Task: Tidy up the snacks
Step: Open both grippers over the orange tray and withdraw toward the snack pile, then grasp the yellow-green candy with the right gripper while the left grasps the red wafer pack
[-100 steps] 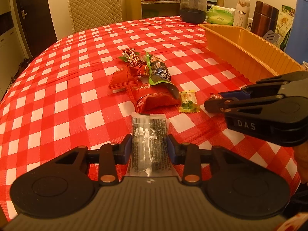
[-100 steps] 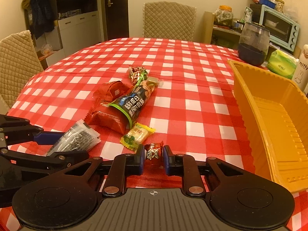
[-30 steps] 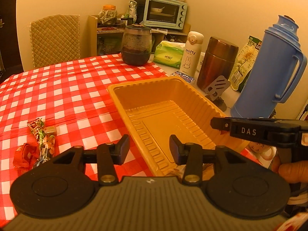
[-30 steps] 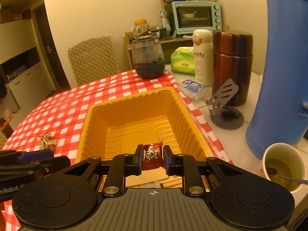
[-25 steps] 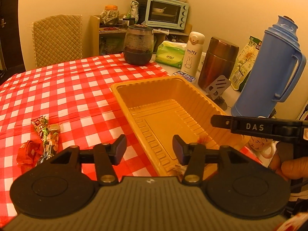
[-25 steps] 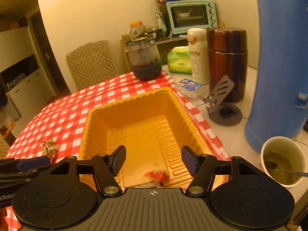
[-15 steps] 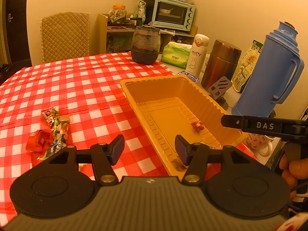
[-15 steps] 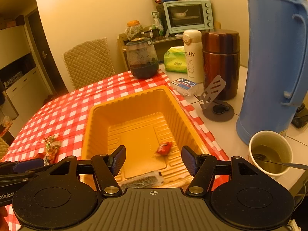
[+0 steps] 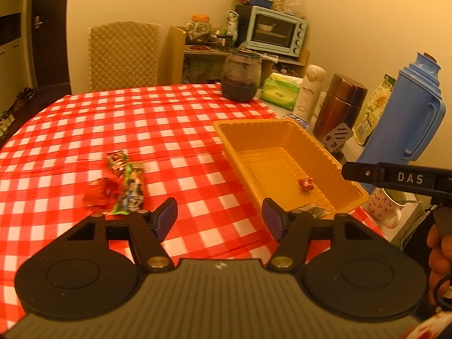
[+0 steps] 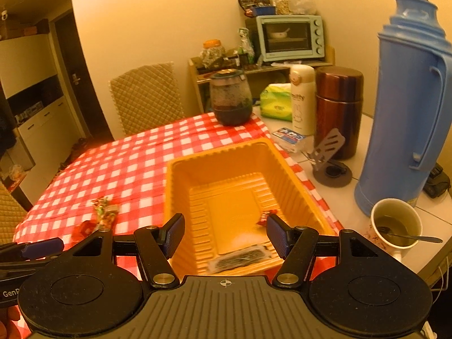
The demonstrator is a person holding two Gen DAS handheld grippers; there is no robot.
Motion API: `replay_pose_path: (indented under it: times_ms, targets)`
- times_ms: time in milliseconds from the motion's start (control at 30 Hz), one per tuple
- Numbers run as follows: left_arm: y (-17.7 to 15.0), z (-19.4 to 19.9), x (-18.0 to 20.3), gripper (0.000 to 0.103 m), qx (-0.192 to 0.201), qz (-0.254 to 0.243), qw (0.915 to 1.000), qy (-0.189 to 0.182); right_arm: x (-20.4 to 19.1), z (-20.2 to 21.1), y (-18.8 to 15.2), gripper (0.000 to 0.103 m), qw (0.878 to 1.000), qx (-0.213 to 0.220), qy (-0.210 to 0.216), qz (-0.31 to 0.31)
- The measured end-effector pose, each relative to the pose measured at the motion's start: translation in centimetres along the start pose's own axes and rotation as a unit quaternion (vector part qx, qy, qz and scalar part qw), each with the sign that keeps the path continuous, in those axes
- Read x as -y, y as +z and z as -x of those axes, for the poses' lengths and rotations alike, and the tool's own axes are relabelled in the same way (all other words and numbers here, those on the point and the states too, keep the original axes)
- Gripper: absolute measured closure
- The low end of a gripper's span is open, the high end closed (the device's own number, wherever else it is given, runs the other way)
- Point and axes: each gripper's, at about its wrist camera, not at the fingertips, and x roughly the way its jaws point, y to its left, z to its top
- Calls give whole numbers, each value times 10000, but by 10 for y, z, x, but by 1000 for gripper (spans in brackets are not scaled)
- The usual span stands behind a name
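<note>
An orange tray (image 9: 333, 162) (image 10: 180, 169) sits on the red checked tablecloth near its right edge. Inside it lie a small red candy (image 9: 305, 183) (image 10: 264, 217) and a clear packet of dark snack (image 9: 313, 210) (image 10: 240, 257) at the near end. A pile of snack wrappers (image 9: 118, 186) (image 10: 99, 217) lies on the cloth to the tray's left. My left gripper (image 9: 219, 216) is open and empty, held above the cloth left of the tray. My right gripper (image 10: 224, 233) is open and empty above the tray's near end; it shows from the side in the left wrist view (image 9: 395, 176).
Right of the tray stand a blue thermos (image 10: 409, 107), a brown flask (image 10: 337, 107), a white bottle (image 10: 302, 99), a phone stand (image 10: 330, 166) and a cup of liquid with a spoon (image 10: 395, 227). A dark glass jar (image 9: 240, 77) and a chair (image 9: 123, 53) are at the far side.
Both grippers carried their snacks to the tray and opened; the packet and red candy now lie in it. Since then both have drawn back and up, the left swinging left toward the pile.
</note>
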Motion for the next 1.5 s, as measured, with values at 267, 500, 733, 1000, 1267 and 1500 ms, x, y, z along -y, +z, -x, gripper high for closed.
replay_pose_path:
  times_ms: [267, 500, 733, 1000, 1267, 1500]
  targets:
    - [-4, 30, -28, 36, 104, 198, 9995, 236, -37, 7, -7, 39, 9996, -70, 238, 155]
    - [-12, 42, -50, 35, 130, 347, 9985, 407, -65, 3, -17, 39, 9984, -201, 447, 289]
    - [-20, 45, -69, 33, 106, 439, 9975, 538, -84, -5, -28, 39, 9969, -317, 576, 442]
    - [-32, 39, -91, 32, -40, 450, 9963, 728, -103, -18, -44, 39, 9942, -414, 804, 582]
    - [-42, 19, -118, 32, -233, 315, 9952, 896, -123, -49, -60, 39, 9902, -585, 1033, 740]
    - [-42, -8, -143, 32, -349, 171, 9945, 975, -137, -88, -73, 39, 9880, -712, 1075, 846]
